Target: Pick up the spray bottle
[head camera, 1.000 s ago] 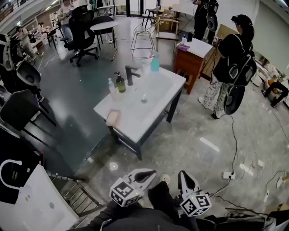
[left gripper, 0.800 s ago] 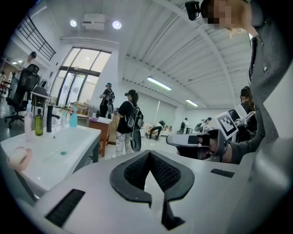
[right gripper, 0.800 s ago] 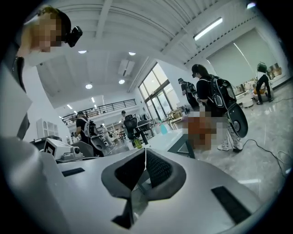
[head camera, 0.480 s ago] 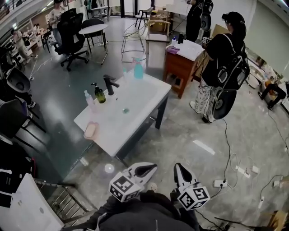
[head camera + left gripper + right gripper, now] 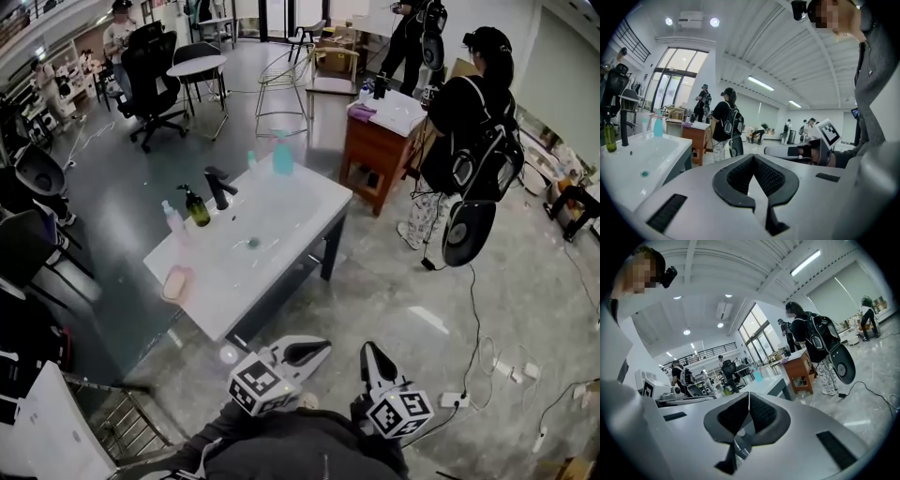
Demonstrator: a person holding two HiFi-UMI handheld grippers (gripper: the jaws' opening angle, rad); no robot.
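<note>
The spray bottle (image 5: 282,155) is teal with a pale trigger head. It stands upright at the far corner of the white sink table (image 5: 298,223), and shows small in the left gripper view (image 5: 657,125) and the right gripper view (image 5: 757,375). Both grippers are held low in front of the person, well short of the table. My left gripper (image 5: 317,351) is shut with nothing in it, its jaw tips meeting (image 5: 753,157). My right gripper (image 5: 367,353) is shut and empty too (image 5: 748,394). They sit side by side, pointing toward the table.
On the table are a black faucet (image 5: 217,186), a dark green pump bottle (image 5: 197,208), a small pale bottle (image 5: 172,219) and a pink soap (image 5: 175,283). A wooden desk (image 5: 380,141) and a person with a backpack (image 5: 469,122) stand to the right. Cables (image 5: 487,356) lie on the floor.
The person has walked forward, so the sink table has slid left and nearer in the head view. Both grippers stay shut and side by side.
</note>
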